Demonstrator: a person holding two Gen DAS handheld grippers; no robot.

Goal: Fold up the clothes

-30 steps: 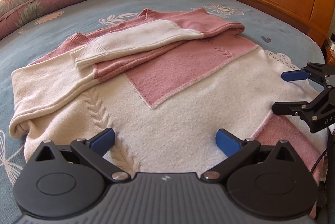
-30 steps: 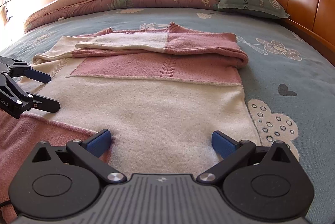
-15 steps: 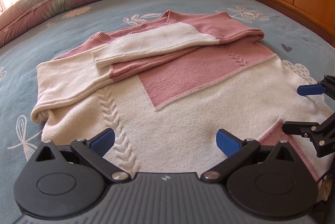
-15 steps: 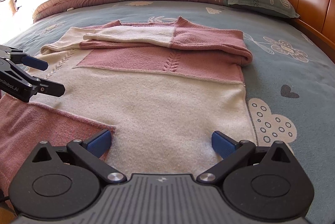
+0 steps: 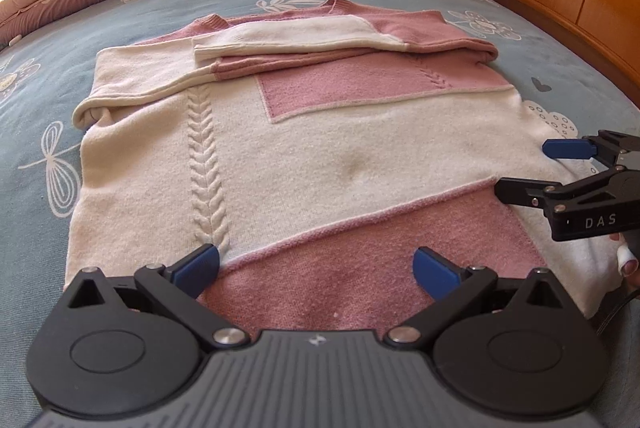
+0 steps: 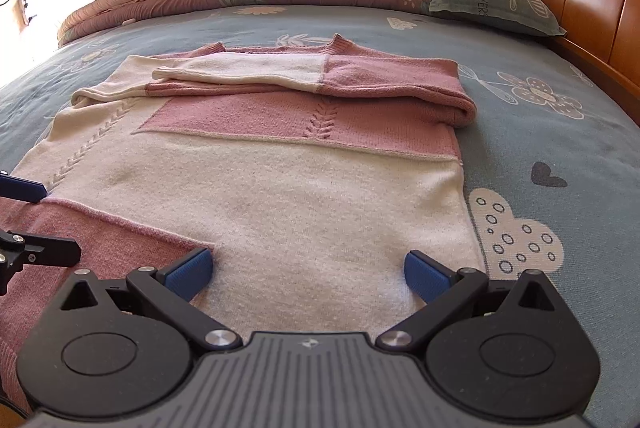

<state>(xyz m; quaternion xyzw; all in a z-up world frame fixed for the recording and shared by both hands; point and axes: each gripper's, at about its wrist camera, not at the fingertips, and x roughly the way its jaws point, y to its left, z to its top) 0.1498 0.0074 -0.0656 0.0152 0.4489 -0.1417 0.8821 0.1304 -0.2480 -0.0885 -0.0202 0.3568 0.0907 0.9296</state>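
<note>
Both my wrist cameras sit low and close above the near hem of the sweater, looking along my tongs up the bed toward the pillow. Both views share the sweater; each shows the other tongs at its edge.

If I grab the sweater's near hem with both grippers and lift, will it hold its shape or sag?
The sweater will likely sag between grips: it is soft knit, lying limp on the bed. Its folded sleeves rest loose on top and may slide off. Both the left gripper and right gripper are open, near the hem.
</note>
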